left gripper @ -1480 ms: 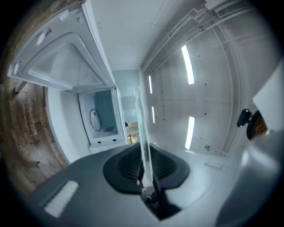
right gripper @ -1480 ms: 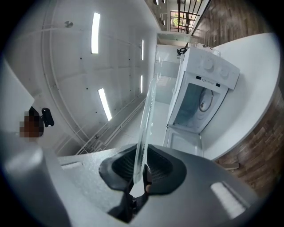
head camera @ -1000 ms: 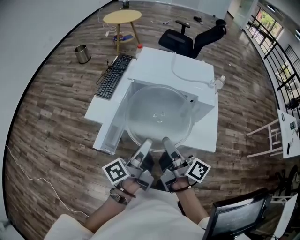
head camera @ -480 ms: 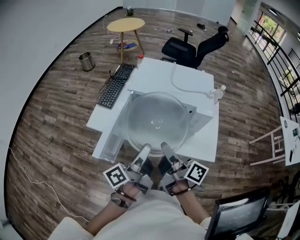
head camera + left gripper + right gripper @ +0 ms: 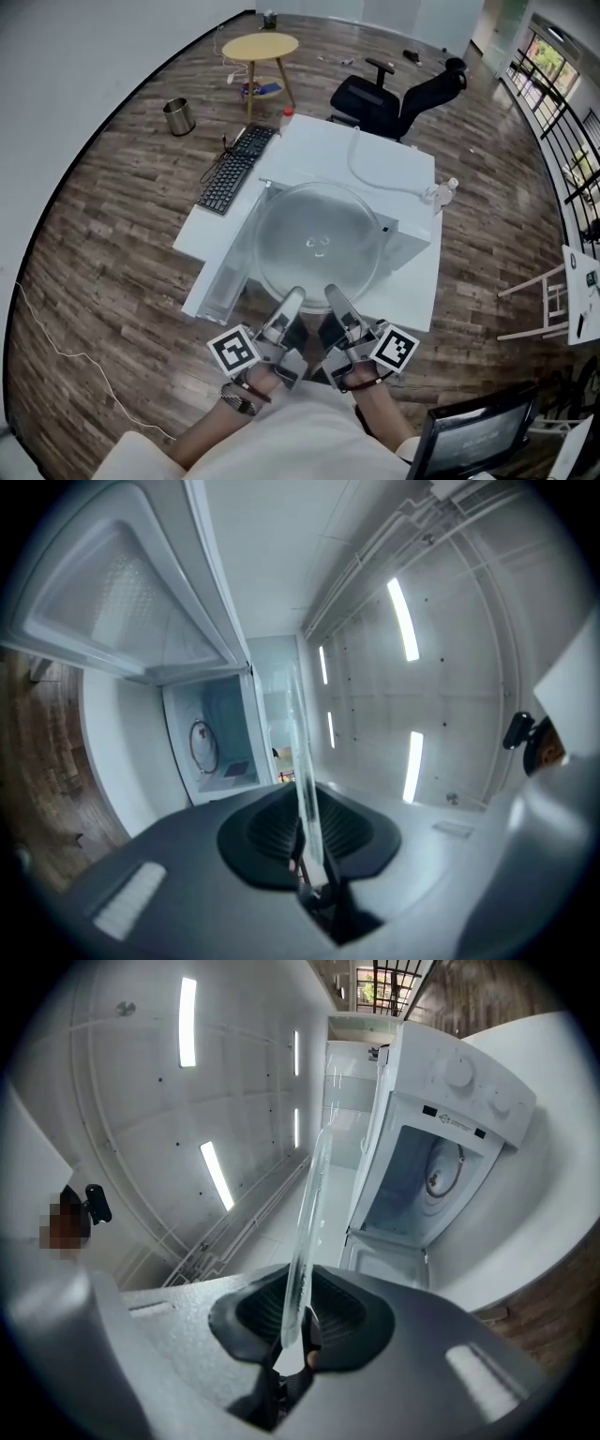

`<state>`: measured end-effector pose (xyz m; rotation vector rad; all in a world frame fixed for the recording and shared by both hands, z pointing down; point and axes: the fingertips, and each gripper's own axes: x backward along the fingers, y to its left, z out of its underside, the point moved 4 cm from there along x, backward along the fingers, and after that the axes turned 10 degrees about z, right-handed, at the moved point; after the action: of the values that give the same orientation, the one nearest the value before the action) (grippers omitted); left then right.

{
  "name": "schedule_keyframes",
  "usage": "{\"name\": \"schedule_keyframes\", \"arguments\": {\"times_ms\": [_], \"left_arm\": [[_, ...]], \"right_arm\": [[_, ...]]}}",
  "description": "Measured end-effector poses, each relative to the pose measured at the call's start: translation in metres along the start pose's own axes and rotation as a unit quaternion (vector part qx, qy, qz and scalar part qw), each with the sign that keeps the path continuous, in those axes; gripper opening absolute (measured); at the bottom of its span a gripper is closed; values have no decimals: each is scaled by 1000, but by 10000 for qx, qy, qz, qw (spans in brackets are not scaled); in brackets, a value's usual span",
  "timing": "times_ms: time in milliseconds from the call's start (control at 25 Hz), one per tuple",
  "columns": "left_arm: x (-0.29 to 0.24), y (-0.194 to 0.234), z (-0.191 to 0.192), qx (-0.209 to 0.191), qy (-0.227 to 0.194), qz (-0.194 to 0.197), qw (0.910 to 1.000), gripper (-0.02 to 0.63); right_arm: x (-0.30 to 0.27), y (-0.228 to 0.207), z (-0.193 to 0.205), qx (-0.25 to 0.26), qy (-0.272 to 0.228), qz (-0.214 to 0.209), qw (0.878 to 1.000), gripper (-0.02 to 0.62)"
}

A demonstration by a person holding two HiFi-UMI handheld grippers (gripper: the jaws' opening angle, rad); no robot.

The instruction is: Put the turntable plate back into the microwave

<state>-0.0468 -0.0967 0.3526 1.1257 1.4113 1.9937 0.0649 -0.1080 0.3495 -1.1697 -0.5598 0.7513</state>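
Both grippers hold a big round clear glass turntable plate (image 5: 319, 246) level over the front of the white microwave (image 5: 405, 234). My left gripper (image 5: 291, 302) is shut on the plate's near rim at the left. My right gripper (image 5: 333, 298) is shut on the rim just to the right of it. In the left gripper view the plate (image 5: 303, 761) runs edge-on out of the pads toward the open cavity (image 5: 214, 744), where a roller ring (image 5: 201, 746) lies. The right gripper view shows the plate's edge (image 5: 307, 1232) clamped, with the cavity (image 5: 424, 1185) ahead to the right.
The microwave door (image 5: 223, 272) stands open to the left, seen close in the left gripper view as the door (image 5: 122, 602). On the white table (image 5: 323, 141) lie a black keyboard (image 5: 232, 167), a white cable (image 5: 375, 176) and a small bottle (image 5: 446, 192). An office chair (image 5: 394, 94) stands behind.
The plate and both grippers keep their place over the microwave; only the head view has shifted slightly.
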Motion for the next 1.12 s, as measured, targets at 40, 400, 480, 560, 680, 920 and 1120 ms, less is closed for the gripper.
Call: {"name": "schedule_keyframes", "arguments": {"times_ms": [40,400,480,560,680,920,1120], "left_arm": [[1,1,1,0,17,-14,10000,55],[1,10,7,-33,-217,-189,9996,55],[-1,11,8,-78,-321,-207,9992,55],[-3,13,8,-155,-450,-207,9987,55],[-5,14,7,-283,-716,-125,9970,57],[-3,15,8,-453,-985,-197,9939,57],[0,15,15,-542,-1001,-213,9933,60]], "right_arm": [[1,-1,1,-9,-1,6,10000,49],[-1,-11,-5,134,356,-16,9993,60],[-3,-13,-9,138,503,-52,9986,60],[-6,-14,-13,170,665,-108,9976,58],[-13,-14,-18,173,878,-205,9958,57],[-19,-16,-20,123,1202,-351,9921,55],[-13,-19,-20,38,1260,-440,9910,57]]}}
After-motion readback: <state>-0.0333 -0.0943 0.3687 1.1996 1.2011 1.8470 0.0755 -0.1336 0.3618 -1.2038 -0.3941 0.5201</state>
